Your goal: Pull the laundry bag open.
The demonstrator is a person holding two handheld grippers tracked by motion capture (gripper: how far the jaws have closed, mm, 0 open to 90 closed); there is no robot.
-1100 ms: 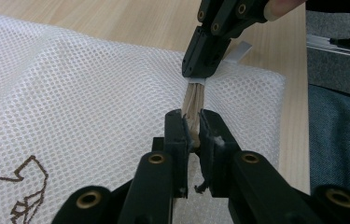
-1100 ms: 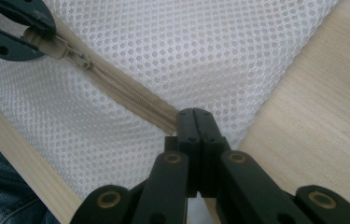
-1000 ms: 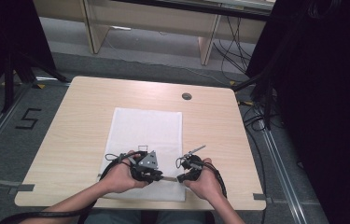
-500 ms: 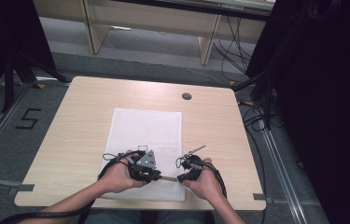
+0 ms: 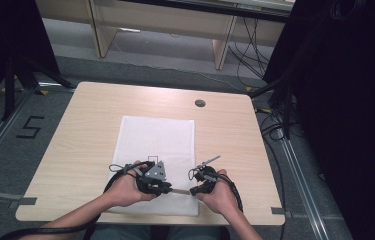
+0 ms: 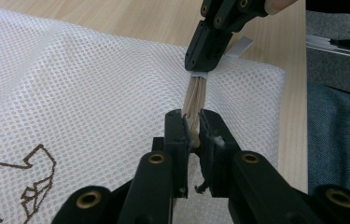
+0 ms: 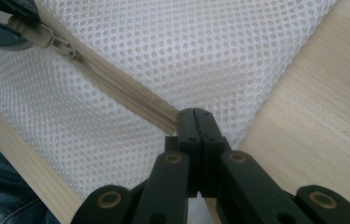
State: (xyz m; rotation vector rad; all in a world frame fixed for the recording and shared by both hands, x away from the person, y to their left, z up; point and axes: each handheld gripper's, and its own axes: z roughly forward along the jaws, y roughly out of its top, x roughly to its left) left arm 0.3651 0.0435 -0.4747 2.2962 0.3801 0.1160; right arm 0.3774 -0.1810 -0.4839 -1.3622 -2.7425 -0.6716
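Both claws stay clamped on the mesh bag's zipper at the bench's near edge: left claw on the pull, right claw on the tape end. Nothing has shifted; unzipping hasn't started.

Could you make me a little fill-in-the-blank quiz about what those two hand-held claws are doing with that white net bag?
1. The white mesh bag lies flat on a ____ table.
2. The left gripper is clamped on the beige zipper's ____.
3. The right gripper pinches the end of the beige ____ near the bag's corner.
4. In the high view, both grippers are at the bag's edge ____ to the person.

Missing words: wooden; pull tab; zipper; nearest
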